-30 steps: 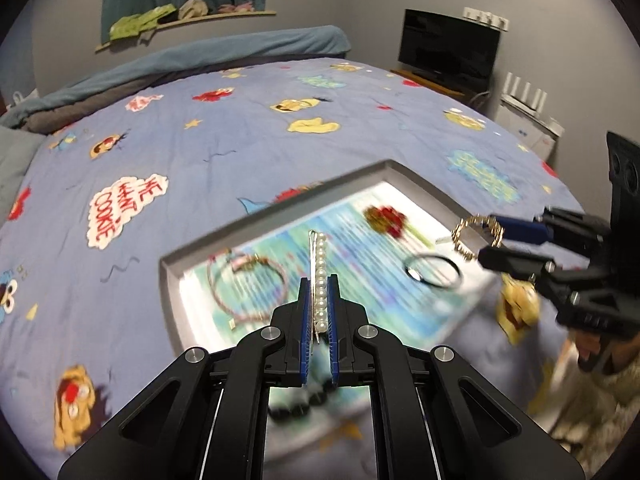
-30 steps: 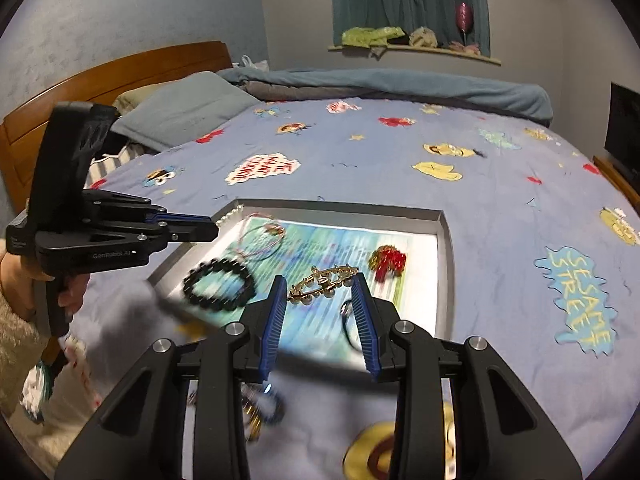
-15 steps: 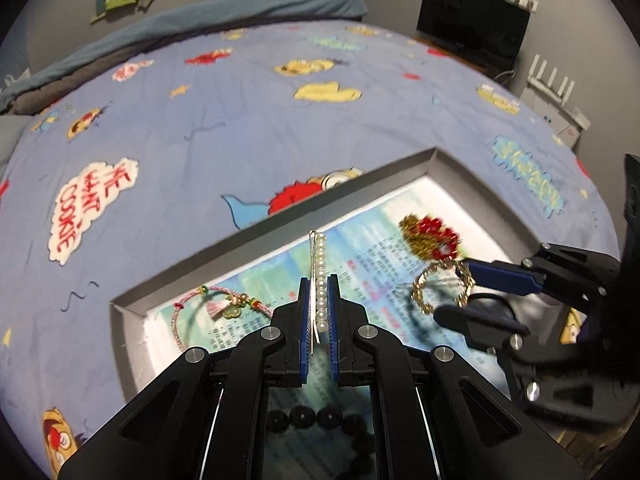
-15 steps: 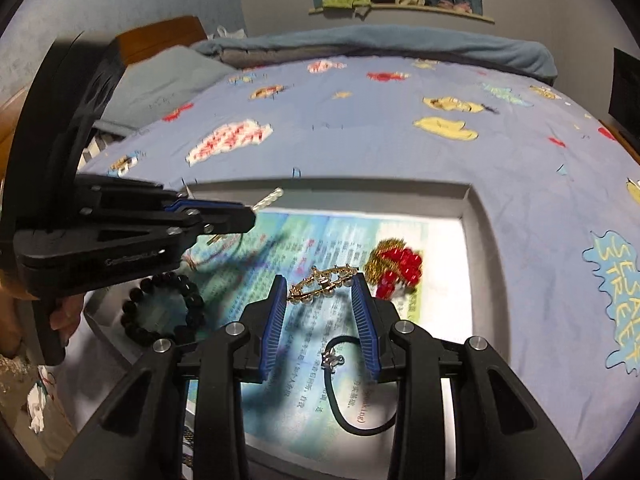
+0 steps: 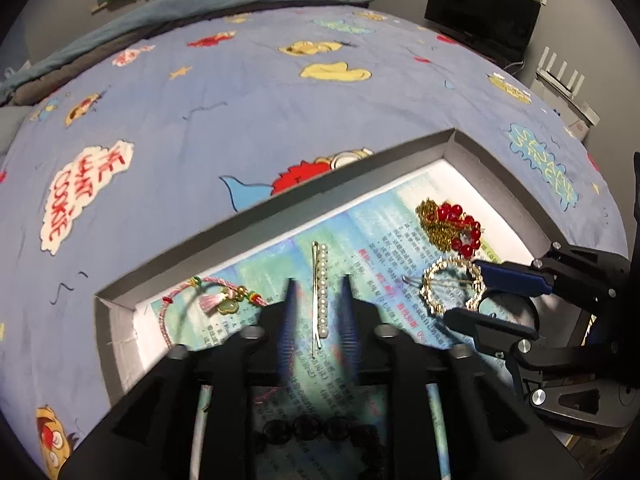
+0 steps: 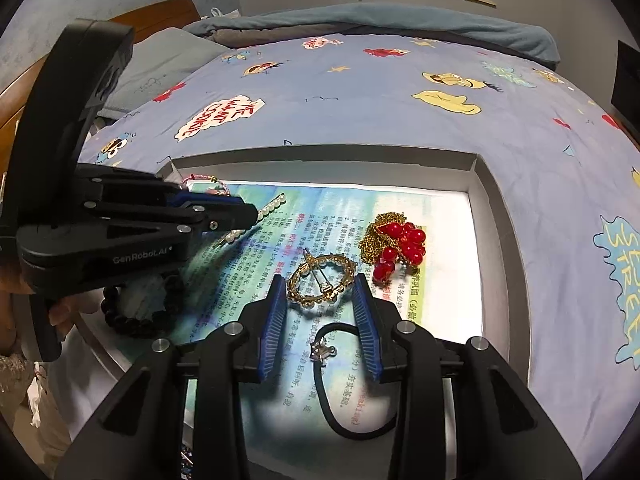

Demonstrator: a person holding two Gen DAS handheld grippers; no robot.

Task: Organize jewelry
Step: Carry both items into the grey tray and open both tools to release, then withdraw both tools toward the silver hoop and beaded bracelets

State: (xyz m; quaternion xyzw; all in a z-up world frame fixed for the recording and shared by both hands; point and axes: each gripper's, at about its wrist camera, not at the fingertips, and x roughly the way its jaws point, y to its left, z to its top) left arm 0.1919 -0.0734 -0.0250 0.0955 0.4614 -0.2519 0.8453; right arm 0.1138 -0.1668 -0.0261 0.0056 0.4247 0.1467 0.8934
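Tray on bed: both your claws spread, each over one piece.

Your left gripper stands open, pearl clip lying flat between its fingers, near the tray's middle. Your right gripper is open too, gold brooch lying between its tips, beside the red beads; hair tie nearer the tray's front edge.

A cartoon-print blue bedspread and a dark television.
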